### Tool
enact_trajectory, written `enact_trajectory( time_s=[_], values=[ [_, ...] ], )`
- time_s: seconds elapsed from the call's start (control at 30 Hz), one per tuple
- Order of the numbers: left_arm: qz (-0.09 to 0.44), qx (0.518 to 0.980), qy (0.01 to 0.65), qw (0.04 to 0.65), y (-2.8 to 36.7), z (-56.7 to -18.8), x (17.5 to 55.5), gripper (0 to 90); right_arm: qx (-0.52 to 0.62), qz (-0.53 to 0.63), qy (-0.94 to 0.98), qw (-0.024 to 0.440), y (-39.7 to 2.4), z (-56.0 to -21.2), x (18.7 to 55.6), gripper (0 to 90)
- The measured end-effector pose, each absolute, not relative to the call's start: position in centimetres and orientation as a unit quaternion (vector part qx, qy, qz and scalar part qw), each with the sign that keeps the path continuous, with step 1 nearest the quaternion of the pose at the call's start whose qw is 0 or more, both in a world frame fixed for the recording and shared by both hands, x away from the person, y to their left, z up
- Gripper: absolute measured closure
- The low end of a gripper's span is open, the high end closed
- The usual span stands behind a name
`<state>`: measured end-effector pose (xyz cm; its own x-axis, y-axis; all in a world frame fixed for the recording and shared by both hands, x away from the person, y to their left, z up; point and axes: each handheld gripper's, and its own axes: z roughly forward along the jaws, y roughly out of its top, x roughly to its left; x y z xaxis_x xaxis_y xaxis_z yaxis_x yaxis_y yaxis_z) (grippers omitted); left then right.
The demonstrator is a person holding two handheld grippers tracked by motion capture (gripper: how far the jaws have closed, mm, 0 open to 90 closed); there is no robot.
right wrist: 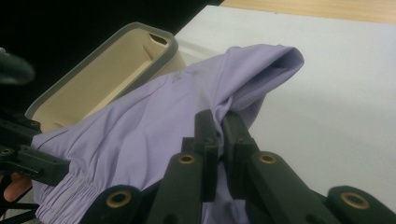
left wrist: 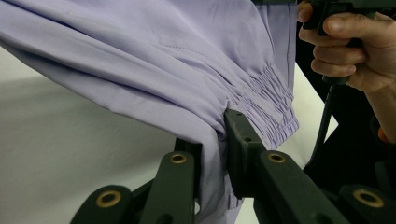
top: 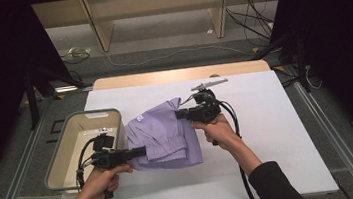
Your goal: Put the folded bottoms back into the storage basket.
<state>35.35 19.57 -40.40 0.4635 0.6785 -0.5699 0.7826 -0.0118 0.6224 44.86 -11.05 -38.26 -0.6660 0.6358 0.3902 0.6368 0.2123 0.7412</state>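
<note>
Pinching the lilac garment (top: 160, 131), left tool (top: 138, 153) and right tool (top: 180, 113) hide its pinched folds.

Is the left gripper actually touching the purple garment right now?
Touching. In the left gripper view, the left gripper has both jaws pinched on a fold of the purple garment beside its gathered elastic band.

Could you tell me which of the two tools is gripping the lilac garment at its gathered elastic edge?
The left tool, by the bin: it pinches the garment at its elastic; the right tool clamps plain fabric.
</note>
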Motion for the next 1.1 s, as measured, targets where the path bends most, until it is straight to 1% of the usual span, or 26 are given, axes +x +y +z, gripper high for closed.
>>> enact_trajectory(
  time_s=[0.43,1.1],
  values=[
    [-0.049,0.708,0.516,0.480,20.7,-40.1,34.9,80.2,-0.402,-0.481,-0.779,0.000,-9.8,-38.0,44.4,86.8],
    [-0.039,0.700,0.511,0.498,22.0,-38.8,34.3,80.2,-0.391,-0.497,-0.775,-0.005,-9.2,-36.7,43.8,86.9]
  ],
)
